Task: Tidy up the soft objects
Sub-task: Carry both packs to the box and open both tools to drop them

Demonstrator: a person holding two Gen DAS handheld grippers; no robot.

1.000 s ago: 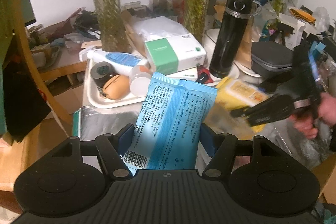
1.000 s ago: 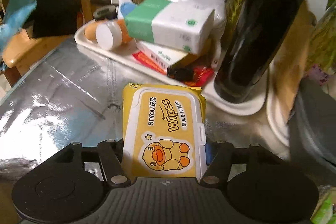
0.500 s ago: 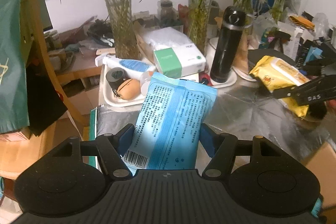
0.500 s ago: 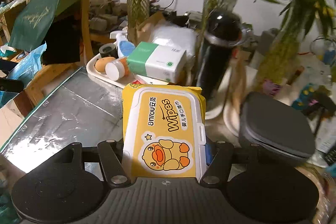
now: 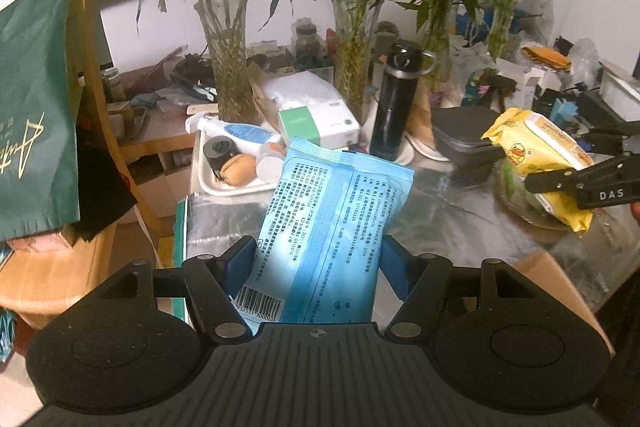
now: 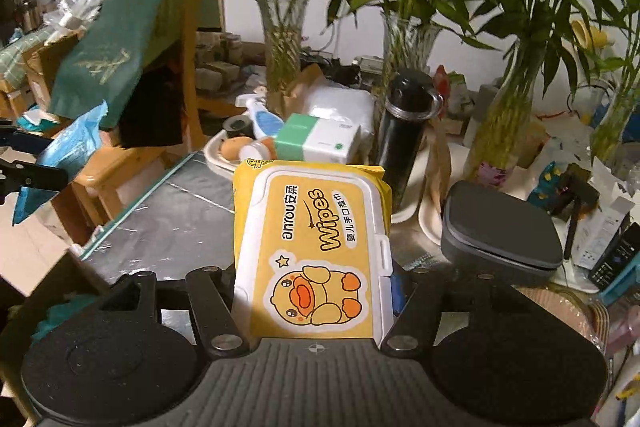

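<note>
My left gripper point(image 5: 318, 259) is shut on a blue wipes pack point(image 5: 332, 227), held above the near left corner of the silver table point(image 5: 452, 211). My right gripper point(image 6: 314, 279) is shut on a yellow wipes pack with a duck picture point(image 6: 316, 247), held high over the table. The yellow pack point(image 5: 540, 155) and the right gripper's fingers point(image 5: 580, 183) show at the right of the left wrist view. The blue pack point(image 6: 64, 155) shows at the left of the right wrist view.
A white tray point(image 5: 236, 189) with a spray bottle, jars and a green-white tissue pack point(image 5: 318, 125) stands at the back. A black flask point(image 5: 394, 99), glass vases with bamboo point(image 5: 230, 75), a dark grey case point(image 6: 500, 231) and a wooden chair with a green bag point(image 5: 36, 115) surround the table.
Both grippers have risen and pulled back from the table with their packs still held. The right gripper has moved away to the right.
</note>
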